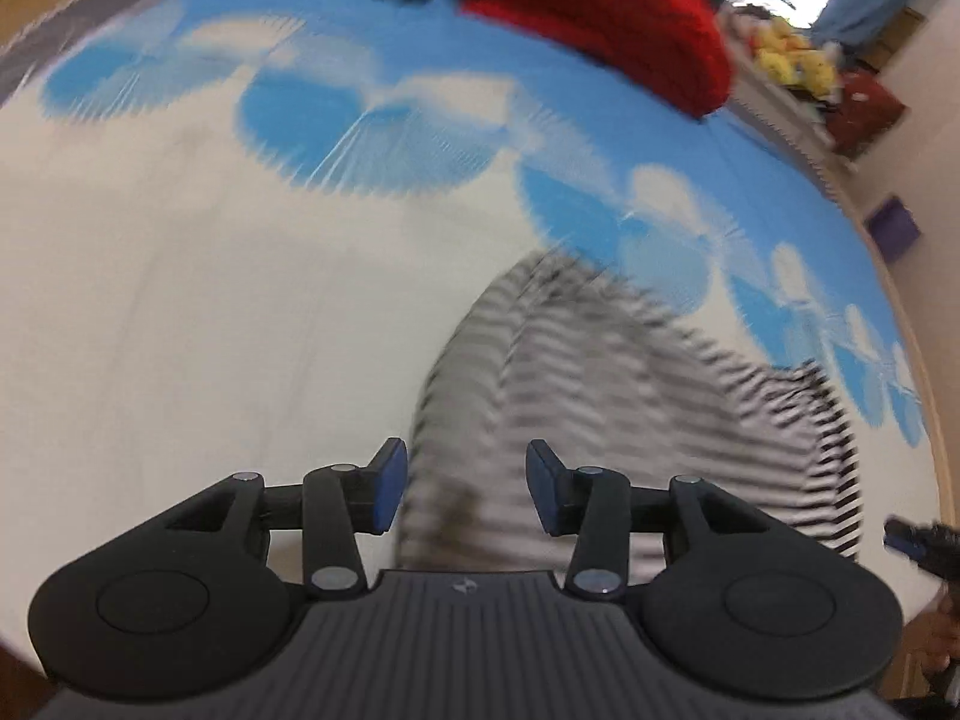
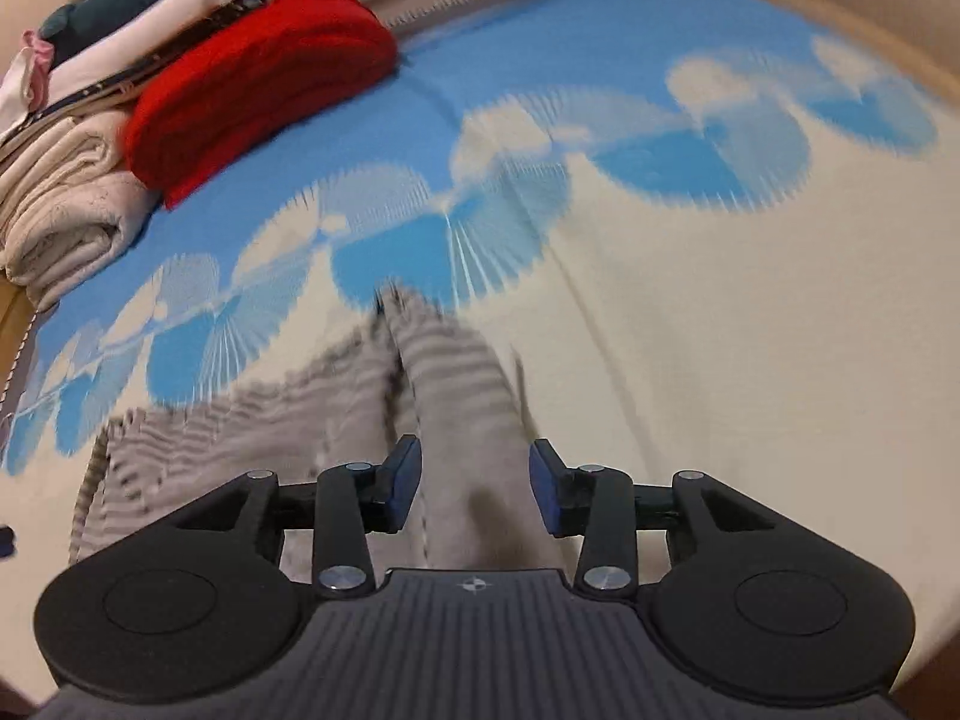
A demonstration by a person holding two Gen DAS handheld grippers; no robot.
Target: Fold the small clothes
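Striped garment: lay rumpled on the sheet, blurred in both views. Left gripper: fingers spread, garment's end running between them, contact unclear. Right gripper: fingers spread, a fold of the garment passing between them. Red stack: well beyond.

Motion blur and cropped edges

The striped garment is smeared by blur in both views, its near end hidden behind each gripper's body. The red folded cloth is cut by the left view's far edge. The yellow items far right are too small to identify.
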